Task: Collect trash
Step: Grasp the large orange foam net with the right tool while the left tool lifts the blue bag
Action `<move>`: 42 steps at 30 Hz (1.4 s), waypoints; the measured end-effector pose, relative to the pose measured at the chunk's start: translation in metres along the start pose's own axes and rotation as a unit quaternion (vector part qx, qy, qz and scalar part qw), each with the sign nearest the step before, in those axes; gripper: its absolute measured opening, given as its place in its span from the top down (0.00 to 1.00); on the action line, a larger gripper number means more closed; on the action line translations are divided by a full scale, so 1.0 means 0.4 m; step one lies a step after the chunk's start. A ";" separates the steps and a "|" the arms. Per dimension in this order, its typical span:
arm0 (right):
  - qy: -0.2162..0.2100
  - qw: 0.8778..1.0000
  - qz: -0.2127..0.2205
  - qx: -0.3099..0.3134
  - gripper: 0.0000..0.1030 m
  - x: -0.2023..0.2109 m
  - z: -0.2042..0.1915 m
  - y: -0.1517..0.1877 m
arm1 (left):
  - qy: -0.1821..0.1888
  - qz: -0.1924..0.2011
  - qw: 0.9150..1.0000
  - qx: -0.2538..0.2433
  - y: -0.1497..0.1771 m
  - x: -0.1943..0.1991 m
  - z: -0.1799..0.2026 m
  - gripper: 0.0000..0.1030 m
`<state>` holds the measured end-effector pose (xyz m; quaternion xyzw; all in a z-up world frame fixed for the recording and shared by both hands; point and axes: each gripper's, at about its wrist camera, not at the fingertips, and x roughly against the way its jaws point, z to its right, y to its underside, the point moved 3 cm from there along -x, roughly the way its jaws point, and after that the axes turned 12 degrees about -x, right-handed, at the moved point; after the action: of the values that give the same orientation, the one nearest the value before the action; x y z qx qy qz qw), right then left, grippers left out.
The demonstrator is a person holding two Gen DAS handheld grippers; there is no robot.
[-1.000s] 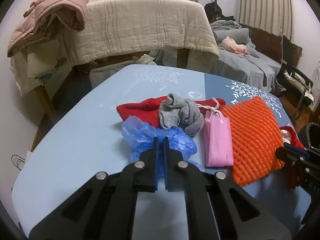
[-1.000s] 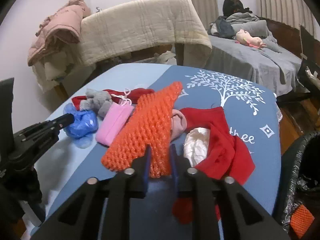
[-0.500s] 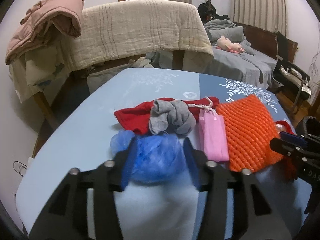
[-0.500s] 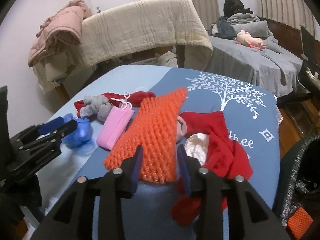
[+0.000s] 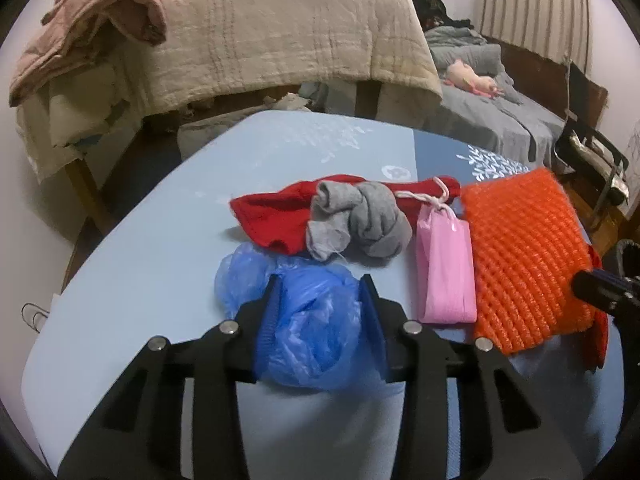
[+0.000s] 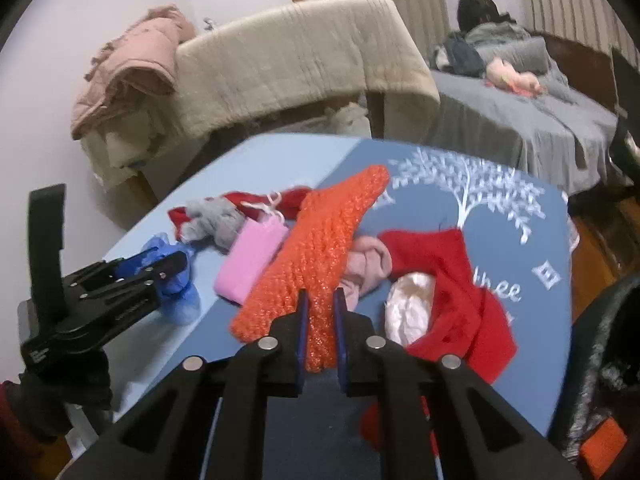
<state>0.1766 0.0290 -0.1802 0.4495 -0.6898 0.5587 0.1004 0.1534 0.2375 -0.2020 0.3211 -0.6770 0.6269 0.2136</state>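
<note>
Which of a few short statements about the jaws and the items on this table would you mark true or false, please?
1. The left gripper has its jaws either side of the crumpled blue plastic bag. True.
2. The right gripper is shut on the orange foam net. True.
3. The flat pink pouch lies on the grey bed. False: it lies on the blue table.
4. The grey knotted sock rests on the orange net. False: it rests on the red cloth.
</note>
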 end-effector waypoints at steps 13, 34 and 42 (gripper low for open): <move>-0.008 0.999 0.042 0.001 0.89 0.129 0.000 -0.008 | 0.009 0.074 0.997 -0.020 -0.023 0.187 0.068 0.64; 0.061 0.993 0.089 -0.056 0.89 0.337 0.189 0.007 | 0.093 0.130 0.984 -0.076 -0.076 0.286 0.326 0.64; 0.103 0.985 0.106 -0.093 0.89 0.405 0.298 0.030 | 0.139 0.144 0.973 -0.116 -0.084 0.294 0.469 0.64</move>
<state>0.1180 -0.1563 -0.1269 0.3031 -0.7684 0.5426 0.1524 0.1156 0.0328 -0.1196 0.1033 -0.7480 0.6065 0.2492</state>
